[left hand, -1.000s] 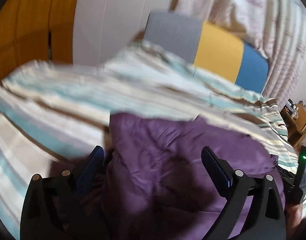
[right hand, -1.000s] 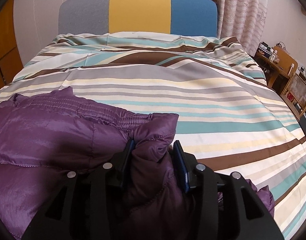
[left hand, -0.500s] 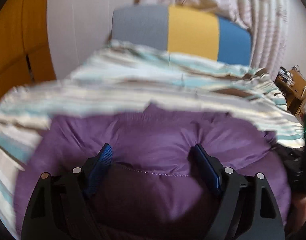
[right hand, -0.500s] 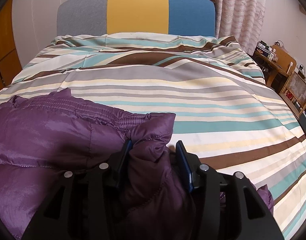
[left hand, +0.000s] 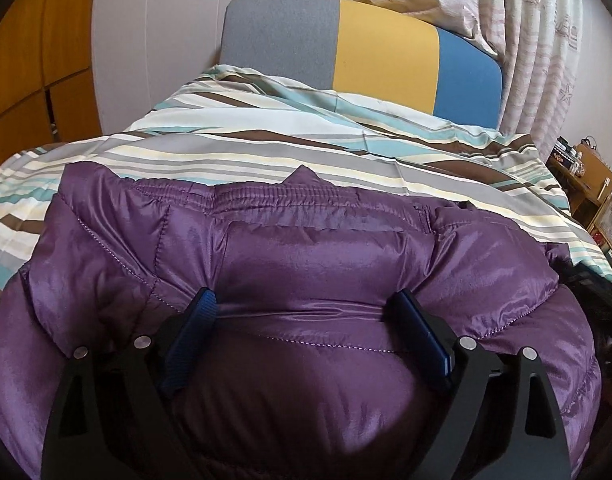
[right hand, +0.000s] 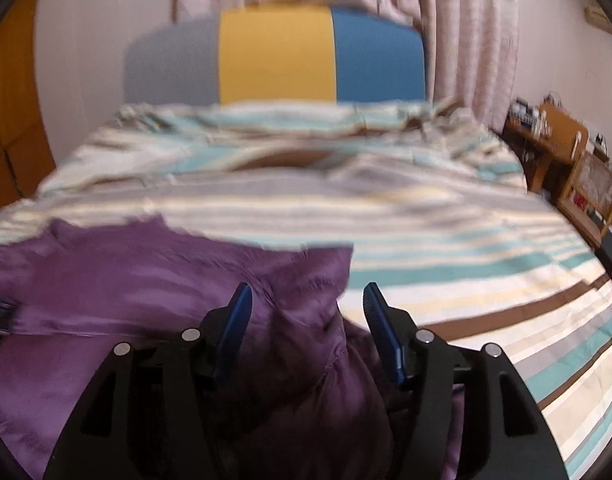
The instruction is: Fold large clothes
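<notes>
I had one purple puffer jacket [left hand: 314,264] lying on the one striped duvet [left hand: 265,152] of the bed, below the headboard [left hand: 362,48] with its three panels: grey, yellow, blue. My left gripper [left hand: 306,308] stood spread wide, a bulge of jacket between its fingers. My right gripper [right hand: 306,300] was apart too, over the jacket's edge. I could read no writing anywhere.
</notes>
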Demonstrator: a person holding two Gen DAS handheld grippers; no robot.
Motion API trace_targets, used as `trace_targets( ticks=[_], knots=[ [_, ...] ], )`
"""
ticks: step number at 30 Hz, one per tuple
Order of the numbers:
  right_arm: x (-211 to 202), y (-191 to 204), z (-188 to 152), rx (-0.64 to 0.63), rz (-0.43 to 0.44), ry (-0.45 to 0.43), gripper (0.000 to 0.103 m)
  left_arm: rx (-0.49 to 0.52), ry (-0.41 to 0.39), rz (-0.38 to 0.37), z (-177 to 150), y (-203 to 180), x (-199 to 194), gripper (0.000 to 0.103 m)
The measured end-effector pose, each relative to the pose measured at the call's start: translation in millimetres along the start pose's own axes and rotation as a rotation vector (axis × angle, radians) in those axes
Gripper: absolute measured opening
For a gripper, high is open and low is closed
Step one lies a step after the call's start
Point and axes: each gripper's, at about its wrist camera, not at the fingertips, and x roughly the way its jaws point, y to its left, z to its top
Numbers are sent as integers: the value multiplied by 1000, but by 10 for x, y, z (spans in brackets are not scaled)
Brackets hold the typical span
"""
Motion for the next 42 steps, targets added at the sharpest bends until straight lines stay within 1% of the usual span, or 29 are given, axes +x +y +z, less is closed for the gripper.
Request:
trace_targets(
  ticks=[2,3,7,10,12,14,16,17,18,20,26,28,33,35,38,39,40,42],
  knots=[
    [-227,27,21,-12,2,-52,58,0,0,1,0,0,0,90],
    [-323,60,26,-19,18,-59,58,0,0,1,2,3,1,90],
    [-608,280,17,-41,117,-74,58,-2,-2,-3,6,9,1,90],
    [-624,542,13,-78,204,-49,57,-3,-5,-5,-1,25,1,90],
    [-528,723,5,-118,234,-21,56,-6,-7,-7,-2,26,-2,90],
    [-375,884,-20,-170,229,19,55,-9,-9,-9,-3,28,-3,90],
    [-206,904,-68,-160,230,62,56,-12,-11,-10,-13,30,-15,90],
    [-92,896,-96,-140,239,104,57,-12,-12,-11,-16,30,-17,90],
    [-28,894,-114,-134,245,127,58,-13,-13,-9,-24,30,-28,90],
    [72,912,-148,-133,245,152,58,-11,-14,-5,-26,20,-27,90],
    [176,957,-232,-144,220,152,59,-7,1,-3,-10,-3,-12,93],
    [178,960,-240,-141,222,152,59,-2,18,-1,4,-19,-7,96],
    [168,932,-237,-135,230,151,59,11,73,9,24,-20,-114,97],
    [168,920,-233,-130,234,151,59,11,67,37,60,46,-206,97],
    [151,914,-236,-127,236,148,59,8,42,130,127,217,-281,98],
    [147,915,-235,-126,237,147,60,0,49,158,132,279,-263,100],
    [145,915,-233,-126,238,147,60,-25,80,185,110,383,-192,100],
    [135,908,-231,-123,241,142,60,-60,104,148,59,458,-115,100]
  ],
)
